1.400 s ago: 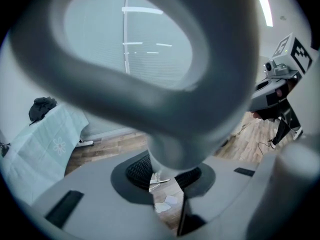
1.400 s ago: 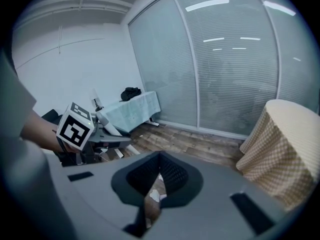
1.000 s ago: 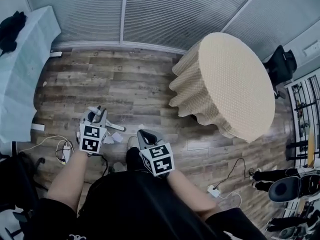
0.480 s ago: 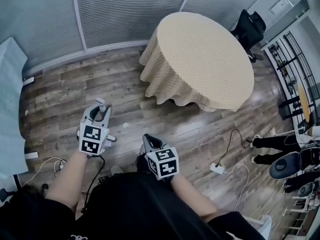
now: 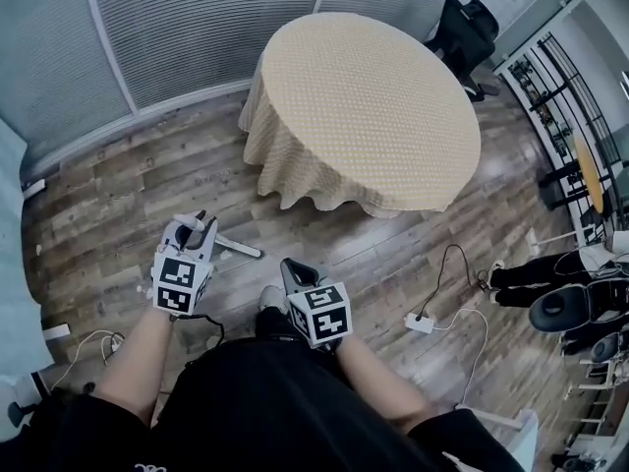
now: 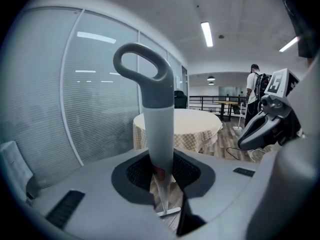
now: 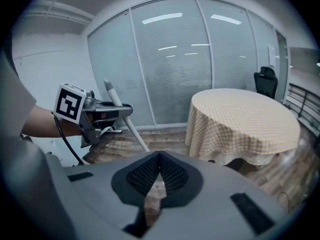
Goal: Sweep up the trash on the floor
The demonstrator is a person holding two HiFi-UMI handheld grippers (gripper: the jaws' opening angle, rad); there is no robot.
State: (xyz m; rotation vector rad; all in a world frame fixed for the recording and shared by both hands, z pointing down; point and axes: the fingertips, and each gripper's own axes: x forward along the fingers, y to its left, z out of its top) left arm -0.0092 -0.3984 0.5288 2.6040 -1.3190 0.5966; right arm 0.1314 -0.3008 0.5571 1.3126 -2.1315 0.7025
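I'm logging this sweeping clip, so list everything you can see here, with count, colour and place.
Round table: one, beige checked cloth, ahead near the glass wall.
Office chair: one, black, behind the table.
Power strip: one, white, on the floor at right.
Wood floor: brown planks, throughout.
Bystander: one, dark clothes, far right in the left gripper view.
Handle: one, grey, loop-topped, gripped at the person's left.
Left gripper: one, grey, shut on the handle.
Right gripper: one, grey, jaws together, empty.
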